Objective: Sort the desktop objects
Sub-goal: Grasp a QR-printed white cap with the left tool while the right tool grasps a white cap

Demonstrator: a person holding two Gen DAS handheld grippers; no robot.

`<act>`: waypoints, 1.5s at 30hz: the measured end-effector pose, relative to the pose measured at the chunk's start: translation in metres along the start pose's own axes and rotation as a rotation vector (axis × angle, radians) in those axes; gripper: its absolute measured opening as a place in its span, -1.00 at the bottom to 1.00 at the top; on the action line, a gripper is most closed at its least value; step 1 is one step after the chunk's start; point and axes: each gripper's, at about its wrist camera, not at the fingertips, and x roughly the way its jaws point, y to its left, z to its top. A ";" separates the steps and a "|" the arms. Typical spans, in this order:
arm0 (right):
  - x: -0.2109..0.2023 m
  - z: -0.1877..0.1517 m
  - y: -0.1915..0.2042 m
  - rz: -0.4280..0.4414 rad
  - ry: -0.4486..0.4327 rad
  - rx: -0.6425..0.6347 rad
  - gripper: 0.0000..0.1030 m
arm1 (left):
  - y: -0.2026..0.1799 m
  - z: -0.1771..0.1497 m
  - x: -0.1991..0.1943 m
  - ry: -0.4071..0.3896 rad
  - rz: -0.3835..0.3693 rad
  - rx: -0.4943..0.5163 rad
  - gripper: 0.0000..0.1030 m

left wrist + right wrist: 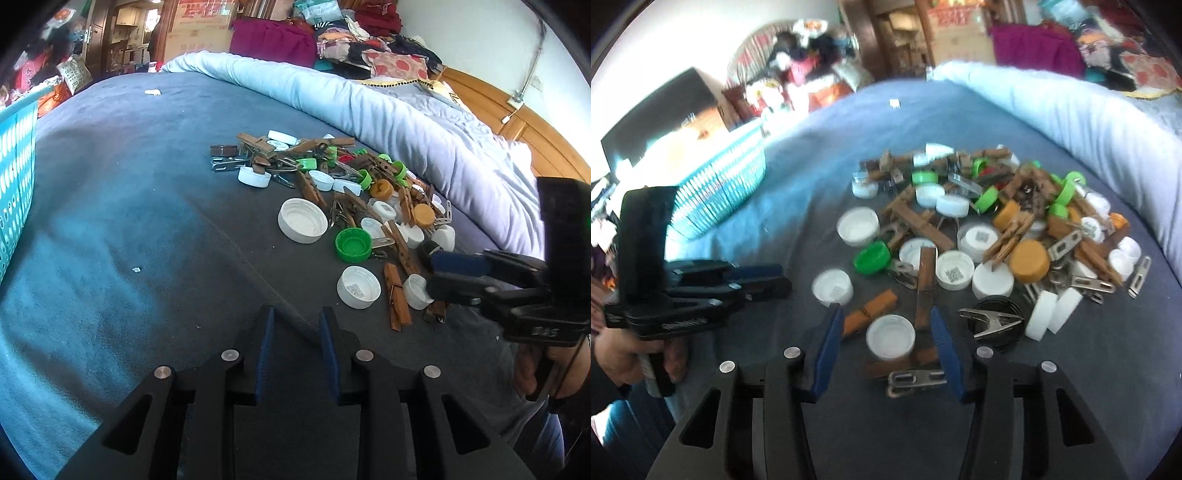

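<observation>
Just ahead of the black right tool (886, 343), between its blue pads (827, 350), sits a white cap (890, 336) printed with nothing visible. Beyond lie brown wooden pegs (925, 284), a green cap (871, 258), an ochre cap (1028, 262) and silver metal clips (993, 321). To its left stands a turquoise slotted basket (720, 188) on the dark blue bed (812, 166).

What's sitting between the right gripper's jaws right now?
In the right wrist view, a white bottle cap sits between the open jaws of the right gripper, with a wooden clothespin beside it.
</observation>
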 end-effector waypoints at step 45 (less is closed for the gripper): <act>-0.044 -0.074 -0.049 -0.077 -0.102 0.286 -0.41 | -0.053 0.024 0.021 0.005 0.011 0.225 -0.41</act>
